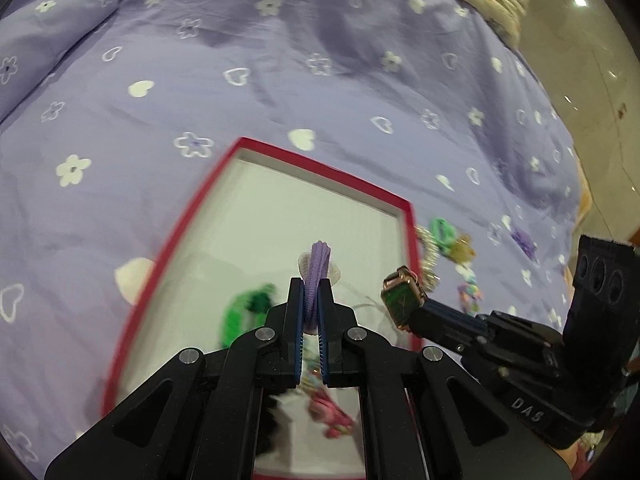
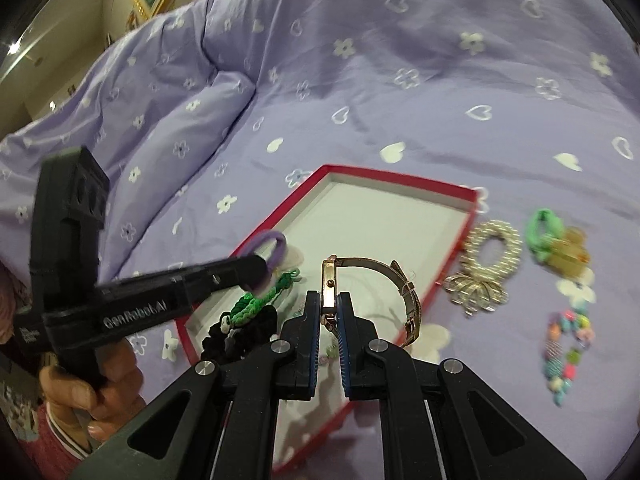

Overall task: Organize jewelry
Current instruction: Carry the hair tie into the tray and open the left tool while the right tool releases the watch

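Bedspread (image 2: 400, 80) of lilac cotton, printed with white hearts and flowers, fills both views, and a shallow red-rimmed box (image 2: 400, 178) with a pale lining lies on it. Both grippers hang over that box, each carrying one piece.

The left gripper (image 1: 311, 312) has its fingers pressed together on a purple hair tie (image 1: 318, 264), which stands up from between them above the middle of the box. The right gripper (image 2: 329, 304) pinches a gold wristwatch (image 2: 330, 280) by the edges of its case; the mesh strap curves away to the right and droops over the box's right rim. From the left view the watch face looks green.

Already inside the box, at the near end, are a green braided band (image 2: 260, 300), a black scrunchie (image 2: 240, 332) and something pink (too blurred to name).

Outside, on the cover to the right of the box, wait a pearl ring with a silver bow (image 2: 486, 264), a green tie (image 2: 542, 236) and a bright beaded bracelet (image 2: 568, 344).

This looks like the placing step, with roughly half the pieces sorted. Next, each gripper probably needs to lower into a bare patch of lining and let go, with the watch strap brought fully inside the rim first.
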`<act>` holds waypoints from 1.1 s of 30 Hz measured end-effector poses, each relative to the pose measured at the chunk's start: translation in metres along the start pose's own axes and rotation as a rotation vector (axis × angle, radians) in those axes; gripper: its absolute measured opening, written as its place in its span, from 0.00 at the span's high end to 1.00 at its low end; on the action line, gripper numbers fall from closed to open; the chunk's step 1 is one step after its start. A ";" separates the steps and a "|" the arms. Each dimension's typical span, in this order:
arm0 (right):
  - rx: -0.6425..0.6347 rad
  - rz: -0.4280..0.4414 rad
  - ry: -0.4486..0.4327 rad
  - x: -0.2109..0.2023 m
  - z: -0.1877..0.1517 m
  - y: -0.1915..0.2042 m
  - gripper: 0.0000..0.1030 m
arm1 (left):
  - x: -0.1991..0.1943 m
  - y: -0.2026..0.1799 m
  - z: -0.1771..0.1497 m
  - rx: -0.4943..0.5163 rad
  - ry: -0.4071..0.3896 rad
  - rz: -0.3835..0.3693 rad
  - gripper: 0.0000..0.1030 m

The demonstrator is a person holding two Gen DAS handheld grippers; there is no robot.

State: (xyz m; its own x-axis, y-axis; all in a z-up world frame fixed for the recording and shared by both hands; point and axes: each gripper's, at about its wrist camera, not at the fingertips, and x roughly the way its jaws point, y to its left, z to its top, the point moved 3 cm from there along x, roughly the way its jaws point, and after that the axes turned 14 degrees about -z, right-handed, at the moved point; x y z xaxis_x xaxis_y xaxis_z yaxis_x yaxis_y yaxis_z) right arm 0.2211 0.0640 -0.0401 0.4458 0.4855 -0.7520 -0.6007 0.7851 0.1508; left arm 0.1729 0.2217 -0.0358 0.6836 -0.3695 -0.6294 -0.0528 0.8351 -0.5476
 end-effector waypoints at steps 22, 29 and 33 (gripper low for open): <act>-0.083 -0.059 0.102 0.063 0.002 0.011 0.90 | 0.032 0.056 -0.001 -0.078 0.060 0.081 0.92; -0.068 -0.057 0.097 0.062 0.003 0.009 0.82 | 0.027 0.055 -0.001 -0.069 0.063 0.112 0.75; -0.056 -0.052 0.080 0.054 0.005 0.007 0.73 | 0.022 0.053 -0.002 -0.075 0.055 0.114 0.74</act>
State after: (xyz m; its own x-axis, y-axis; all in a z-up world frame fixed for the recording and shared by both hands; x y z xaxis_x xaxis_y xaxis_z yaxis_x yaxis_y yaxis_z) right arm 0.2440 0.0976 -0.0764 0.4240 0.4104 -0.8074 -0.6155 0.7845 0.0756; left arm 0.1841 0.2571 -0.0801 0.6290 -0.2977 -0.7182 -0.1835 0.8408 -0.5093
